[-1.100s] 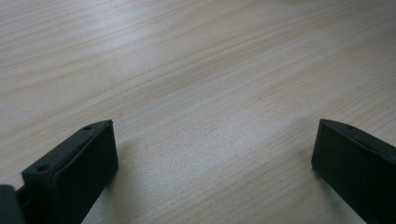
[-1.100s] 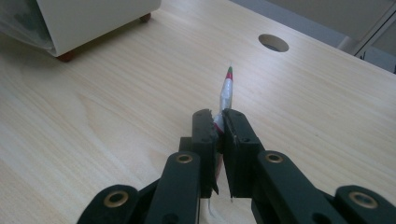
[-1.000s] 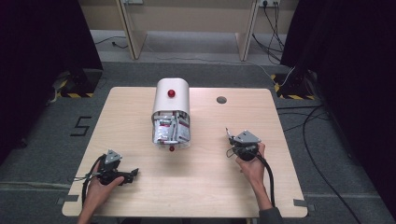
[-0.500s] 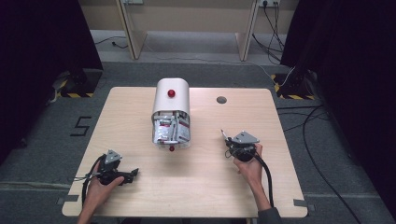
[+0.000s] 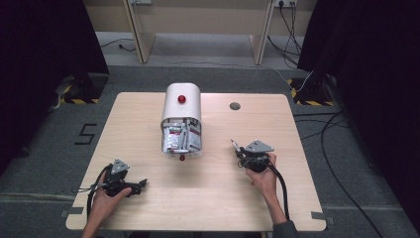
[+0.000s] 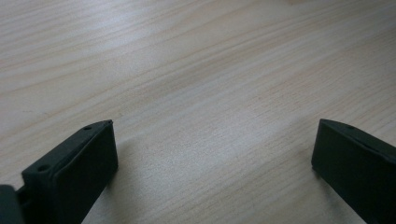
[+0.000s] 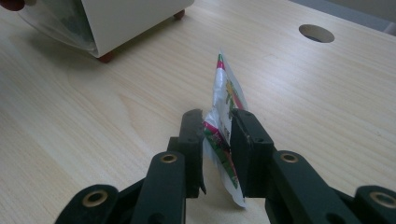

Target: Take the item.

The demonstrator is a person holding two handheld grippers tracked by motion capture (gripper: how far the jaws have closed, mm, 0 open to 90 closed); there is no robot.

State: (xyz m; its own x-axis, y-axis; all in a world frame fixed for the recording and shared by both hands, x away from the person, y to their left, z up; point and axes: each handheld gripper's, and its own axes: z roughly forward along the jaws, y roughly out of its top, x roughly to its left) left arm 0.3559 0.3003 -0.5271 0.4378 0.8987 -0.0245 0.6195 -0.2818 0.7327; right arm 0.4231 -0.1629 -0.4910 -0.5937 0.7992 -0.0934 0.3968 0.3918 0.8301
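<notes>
While your right gripper point(image 7: 217, 140) is hovering low over the right half of the worktop point(image 5: 307, 129), its fingers point(image 7: 191, 140) are standing narrow with a small sachet point(image 7: 224, 102) upright between them, and they have just been easing apart; the red, green and white packet is sitting in the gap on edge, its top corner poking up past the fingertips, and you can't quite tell whether the pads are pressing on it. In the high view your right hand point(image 5: 262, 176) is resting near the worktop's right side, well apart from the white dispenser box point(image 5: 182, 101) at the middle, which is lying with more sachets point(image 5: 181, 139) packed behind its clear front. Beyond the packet, a round cable hole point(image 7: 316, 33) is showing in the wood. Over at the front left, your left gripper point(image 5: 130, 182) is lying low, its fingers point(image 6: 79, 172) spread wide over bare wood.
</notes>
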